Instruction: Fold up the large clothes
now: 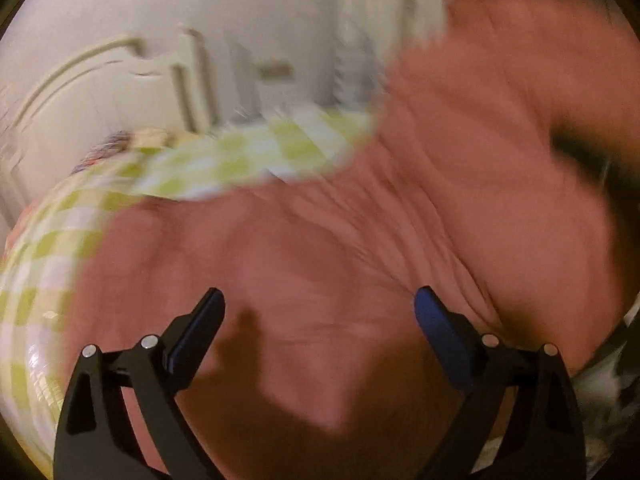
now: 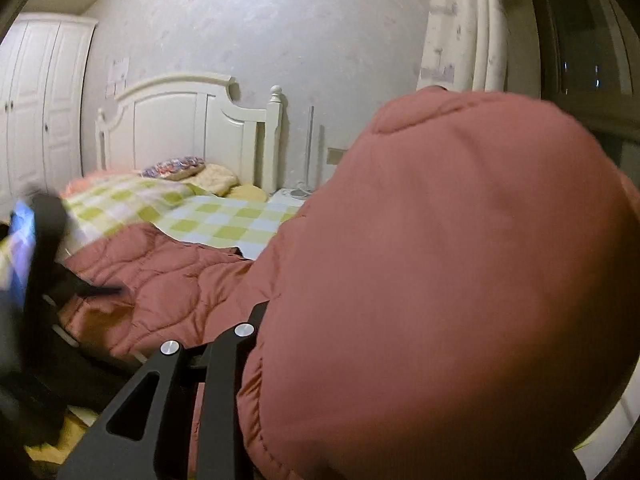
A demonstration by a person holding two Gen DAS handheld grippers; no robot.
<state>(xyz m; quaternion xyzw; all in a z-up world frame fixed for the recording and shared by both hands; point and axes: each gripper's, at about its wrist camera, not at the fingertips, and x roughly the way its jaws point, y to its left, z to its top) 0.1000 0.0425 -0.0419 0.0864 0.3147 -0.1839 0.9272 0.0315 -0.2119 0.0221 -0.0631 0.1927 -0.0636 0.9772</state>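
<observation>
Left tongs [image 1: 320, 300] gape wide, empty, over pink coat [image 1: 360, 240] on bed [image 2: 224, 220]. Right tongs [image 2: 256, 320] buried in coat; grip can't tell.

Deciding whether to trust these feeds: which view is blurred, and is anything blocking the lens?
Left wrist: heavy motion smear across the pink quilted coat and checked bedspread; left gripper open and fairly sharp. Right wrist: background sharp, but a coat fold fills the right side, hiding the right gripper's tips.

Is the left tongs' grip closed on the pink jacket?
No, the left tongs stand wide open above the pink jacket, fabric showing between the two fingers.
</observation>
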